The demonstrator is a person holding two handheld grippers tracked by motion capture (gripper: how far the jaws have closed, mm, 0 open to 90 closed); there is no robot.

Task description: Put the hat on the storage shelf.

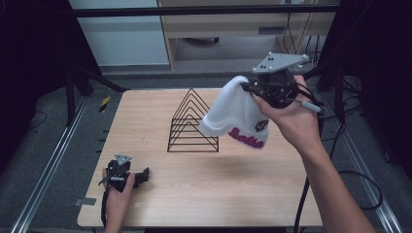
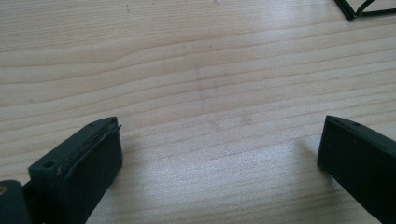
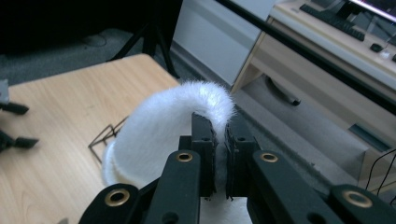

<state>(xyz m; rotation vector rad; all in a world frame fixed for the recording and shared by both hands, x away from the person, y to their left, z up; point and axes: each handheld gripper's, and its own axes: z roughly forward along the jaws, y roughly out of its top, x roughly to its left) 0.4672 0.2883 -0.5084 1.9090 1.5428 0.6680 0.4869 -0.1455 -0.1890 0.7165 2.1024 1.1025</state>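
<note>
White beanie (image 1: 236, 116) hung in the air above the table (image 1: 194, 184), just beside the black wire rack (image 1: 192, 124); we pinched its crown in our right gripper (image 1: 248, 87), jaws clamped. Our left gripper (image 1: 141, 175) rested on the table, jaws wide, holding nothing.

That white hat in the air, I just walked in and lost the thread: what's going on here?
A person's right gripper is shut on the crown of a white beanie with pink lettering, holding it in the air over the wooden table, beside a black wire rack. The left gripper rests open near the table's front left, holding nothing.
</note>
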